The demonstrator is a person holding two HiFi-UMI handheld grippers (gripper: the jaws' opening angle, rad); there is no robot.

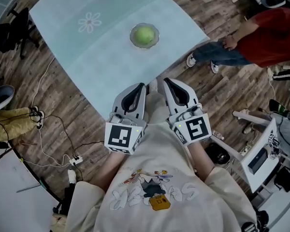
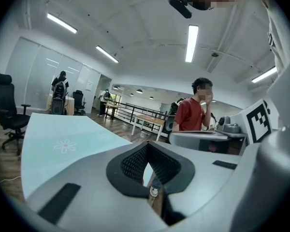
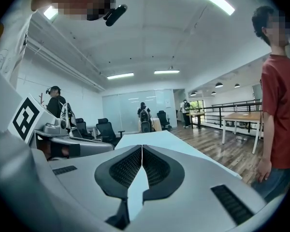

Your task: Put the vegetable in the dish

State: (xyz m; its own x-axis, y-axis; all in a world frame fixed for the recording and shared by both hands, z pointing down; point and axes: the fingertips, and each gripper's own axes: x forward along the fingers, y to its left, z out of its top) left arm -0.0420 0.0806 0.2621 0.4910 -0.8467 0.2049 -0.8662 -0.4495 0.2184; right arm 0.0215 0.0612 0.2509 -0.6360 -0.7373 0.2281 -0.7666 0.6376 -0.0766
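The vegetable [image 1: 144,34], round and green, already sits in the dish [image 1: 156,38] in the upper middle of the head view, so to my eye the job looks done. The left gripper [image 1: 144,85] and right gripper [image 1: 165,80] are low in the centre of the frame, tucked near the person's chest at the table's near edge. Each has its jaws pressed together with nothing between them.

The risks I see are about the room, not the grip. Cables [image 1: 48,129] trail over the floor [image 1: 222,91] at lower left, ending at a power strip [image 1: 76,161]; a careless step there could catch a foot. A person in red [image 1: 266,37] sits at upper right, close enough to be bumped by a wide swing. The cloth [image 1: 101,47] hangs over the table edge just by the grippers, and snagging it might drag the dish along.

That cloth is pale blue with white flowers and lies smooth. The floor is dark wood planking. A white stand [image 1: 261,149] crowds the lower right.
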